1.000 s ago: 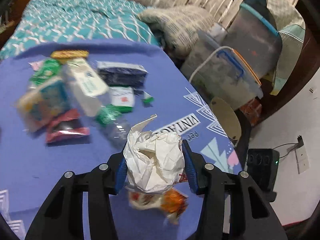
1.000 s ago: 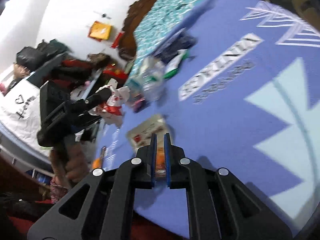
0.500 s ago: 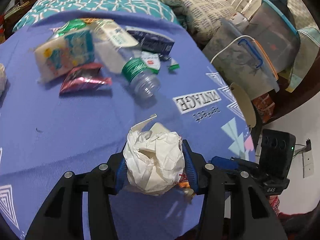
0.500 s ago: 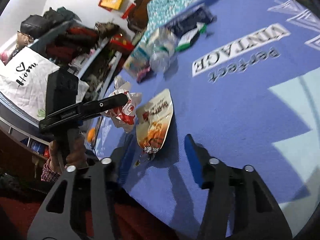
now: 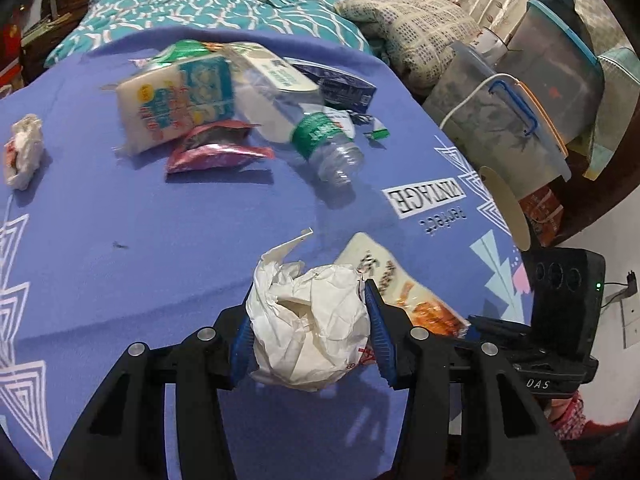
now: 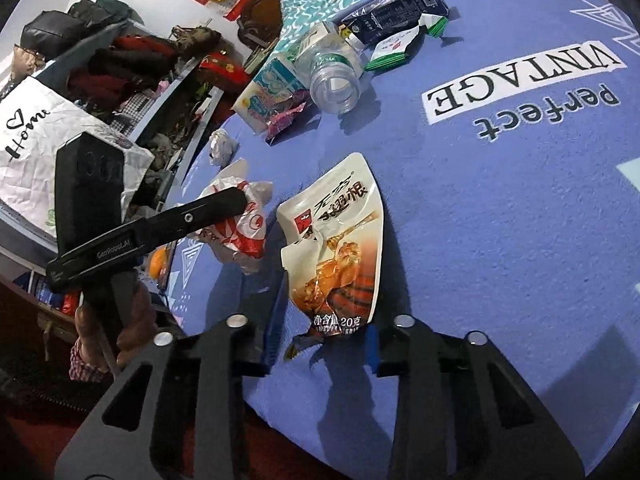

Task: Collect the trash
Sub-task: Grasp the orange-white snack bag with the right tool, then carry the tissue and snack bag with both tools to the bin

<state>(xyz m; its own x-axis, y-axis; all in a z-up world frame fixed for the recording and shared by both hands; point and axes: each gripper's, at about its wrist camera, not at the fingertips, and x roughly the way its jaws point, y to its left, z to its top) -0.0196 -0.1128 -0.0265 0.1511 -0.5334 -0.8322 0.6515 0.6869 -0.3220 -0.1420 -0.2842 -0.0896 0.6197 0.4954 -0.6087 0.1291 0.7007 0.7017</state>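
Right gripper (image 6: 320, 344) has let go, jaws wide around the white-and-orange foil snack pouch (image 6: 334, 240) on the purple printed tabletop (image 6: 500, 220); left gripper (image 5: 308, 332) clenches a crumpled white paper wad (image 5: 308, 320); teal patterned bed (image 5: 208, 0) behind.

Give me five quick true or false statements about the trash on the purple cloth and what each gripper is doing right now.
1. The left gripper is shut on the crumpled paper wrapper. True.
2. The right gripper is shut on the snack pouch. False: it is open, its fingers either side of the pouch's near end.
3. The plastic bottle stands upright. False: it lies on its side, cap off.
4. A small paper ball lies apart from the main pile. True.
5. The dark carton lies beside the word VINTAGE. False: it is farther back, by the bottle.
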